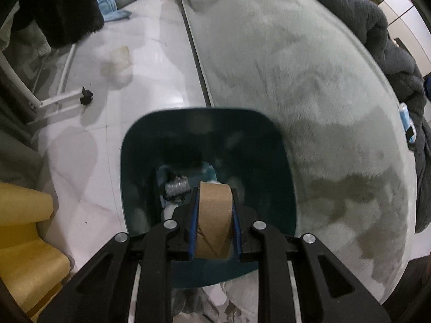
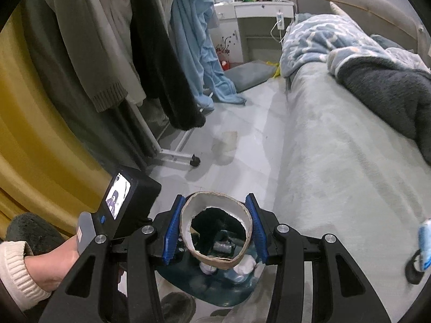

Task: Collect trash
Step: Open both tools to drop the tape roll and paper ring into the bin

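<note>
My left gripper [image 1: 214, 194] is shut on a flattened brown cardboard tube [image 1: 214, 220], pressed between its blue pads. It points steeply down over a dark teal bin [image 1: 269, 175] on the floor, which holds a crumpled silvery wrapper [image 1: 176, 187] and white scraps. My right gripper [image 2: 215, 199] is shut on a wider cardboard ring [image 2: 215, 262], squeezed slightly oval, above the same bin [image 2: 210, 290]. The back of the left gripper's body [image 2: 118, 196], with its small screen, shows at the left, held by a hand [image 2: 51, 266] in a cream sleeve.
A bed with a grey-green cover [image 1: 296, 67] runs along the right, bearing a dark blanket [image 2: 390, 91] and a blue-white object [image 1: 406, 123] near its edge. A wheeled clothes rack [image 2: 175, 158] with hanging garments and a yellow curtain [image 2: 27, 134] stand left. A pale scrap [image 1: 118, 59] lies on the floor.
</note>
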Available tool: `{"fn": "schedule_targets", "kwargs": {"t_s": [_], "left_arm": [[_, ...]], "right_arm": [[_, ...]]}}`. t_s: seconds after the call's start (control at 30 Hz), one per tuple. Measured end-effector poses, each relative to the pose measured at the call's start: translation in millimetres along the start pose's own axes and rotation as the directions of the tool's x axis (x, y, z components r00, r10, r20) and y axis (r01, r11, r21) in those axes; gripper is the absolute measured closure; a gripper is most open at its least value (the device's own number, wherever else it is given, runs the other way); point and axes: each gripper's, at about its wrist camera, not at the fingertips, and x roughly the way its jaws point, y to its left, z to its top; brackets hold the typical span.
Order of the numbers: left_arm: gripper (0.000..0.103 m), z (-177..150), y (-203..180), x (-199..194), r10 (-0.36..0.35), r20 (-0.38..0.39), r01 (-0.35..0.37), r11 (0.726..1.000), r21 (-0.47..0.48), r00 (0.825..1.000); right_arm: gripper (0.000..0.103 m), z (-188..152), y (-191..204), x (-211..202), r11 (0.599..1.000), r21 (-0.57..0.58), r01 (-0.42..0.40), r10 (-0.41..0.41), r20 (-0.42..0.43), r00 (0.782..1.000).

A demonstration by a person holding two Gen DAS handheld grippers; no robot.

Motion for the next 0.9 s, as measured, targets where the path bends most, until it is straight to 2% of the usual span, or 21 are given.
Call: {"fn": "schedule_targets", "kwargs": {"t_s": [0.3, 0.43, 0.5, 0.57, 0.7, 0.9], "left_arm": [[0.08, -14, 17, 22, -0.016, -0.119, 0.013, 0.999, -0.032, 0.993], [0.079, -14, 23, 25, -0.015, -0.144, 0.011, 0.999, -0.032, 0.989], [0.061, -14, 25, 23, -0.009, -0.142, 0.005, 1.0, -0.025, 0.99], [0.051, -13, 26, 20, 0.003, -0.135, -0.006, 1.0, -0.017, 0.991], [0.041, -11, 34, 14, 0.015, -0.113, -0.017, 1.0, -0.013, 0.993], [0.036, -7, 47, -1, 0.013, -0.054, -0.015, 1.0, -0.021, 0.998]], "right_arm": [[0.056, -10, 7, 40, 1.0, -0.005, 0.003, -0.003, -0.083, 0.997], [0.056, -16, 4, 60, 1.0, 0.004, 0.014, -0.013, -0.126, 0.992], [0.056, -20, 2, 70, 1.0, 0.01, 0.021, -0.019, -0.148, 0.989], [0.056, -25, -1, 78, 0.999, 0.017, 0.029, -0.026, -0.169, 0.985], [0.056, -34, -7, 92, 0.999, 0.033, 0.043, -0.035, -0.21, 0.977], [0.056, -41, -6, 110, 0.998, 0.04, 0.057, -0.045, -0.252, 0.967]]}}
